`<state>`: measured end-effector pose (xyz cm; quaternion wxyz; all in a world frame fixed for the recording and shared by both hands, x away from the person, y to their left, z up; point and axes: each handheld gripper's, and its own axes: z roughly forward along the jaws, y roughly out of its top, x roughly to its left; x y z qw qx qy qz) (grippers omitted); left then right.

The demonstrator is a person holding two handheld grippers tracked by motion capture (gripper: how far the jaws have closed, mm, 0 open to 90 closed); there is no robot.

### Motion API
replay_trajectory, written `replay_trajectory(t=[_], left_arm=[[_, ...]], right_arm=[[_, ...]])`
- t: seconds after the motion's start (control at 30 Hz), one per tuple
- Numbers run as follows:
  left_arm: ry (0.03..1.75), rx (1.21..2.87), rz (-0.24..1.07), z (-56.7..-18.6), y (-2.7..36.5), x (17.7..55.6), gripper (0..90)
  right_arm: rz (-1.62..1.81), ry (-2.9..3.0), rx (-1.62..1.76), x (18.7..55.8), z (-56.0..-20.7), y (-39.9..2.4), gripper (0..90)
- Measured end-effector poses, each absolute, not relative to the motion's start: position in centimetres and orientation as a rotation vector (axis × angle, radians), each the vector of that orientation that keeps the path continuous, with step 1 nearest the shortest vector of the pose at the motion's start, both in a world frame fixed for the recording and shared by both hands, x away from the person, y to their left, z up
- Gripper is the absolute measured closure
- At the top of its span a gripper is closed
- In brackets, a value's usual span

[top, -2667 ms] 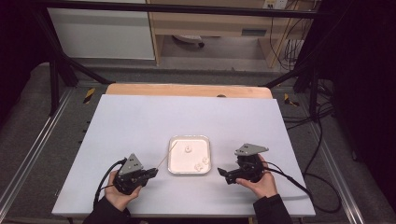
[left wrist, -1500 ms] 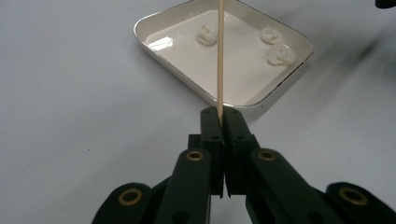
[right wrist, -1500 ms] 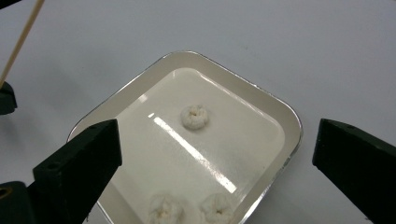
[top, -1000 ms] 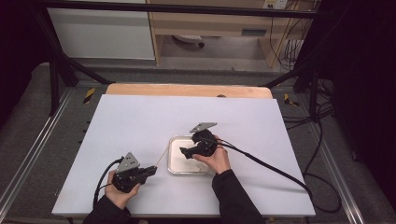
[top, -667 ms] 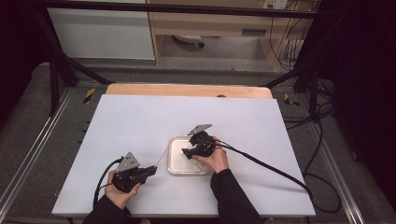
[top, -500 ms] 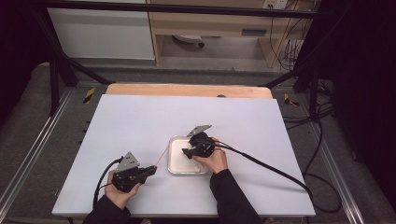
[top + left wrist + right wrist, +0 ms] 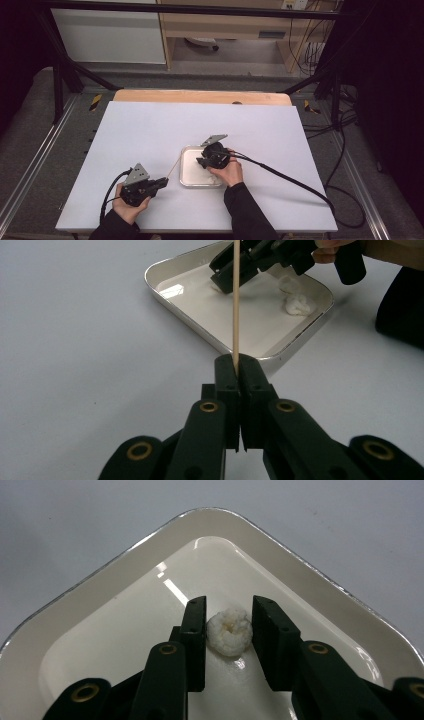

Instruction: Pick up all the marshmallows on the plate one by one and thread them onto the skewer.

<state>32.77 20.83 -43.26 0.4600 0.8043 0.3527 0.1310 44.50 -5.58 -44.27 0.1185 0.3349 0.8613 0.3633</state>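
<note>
In the high view my right gripper sits just below the middle of the frame, over the white tray that lies on the pale table, and my left gripper is at the lower left, just off the tray's left edge. From the right gripper view, my right gripper's jaws have just been closing, and a small white doughy ball with a dimple in its top sits between them, at the centre of the frame on the tray's glossy floor; the left pad looks to be touching the ball, while a thin gap shows on the right side, so the pads do not yet squeeze it. From the left gripper view, my left gripper is clamped tight on a thin wooden skewer, which runs straight up the middle of the frame, past the tray's near rim toward my other gripper at the top. Two more white lumps lie in the tray at the upper right of that frame, one near the far rim. My right hand rests at the tray's right edge in the high view.
</note>
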Motion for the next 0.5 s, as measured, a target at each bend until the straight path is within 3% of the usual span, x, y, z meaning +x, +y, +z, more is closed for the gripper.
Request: replay_trajectory(t=[0.5], left_arm=[[0.840, 1.960, 0.330, -43.1, 20.4, 32.4, 88.4]], right_arm=[[1.482, 2.427, 1.045, 42.0, -38.8, -10.2, 70.2]])
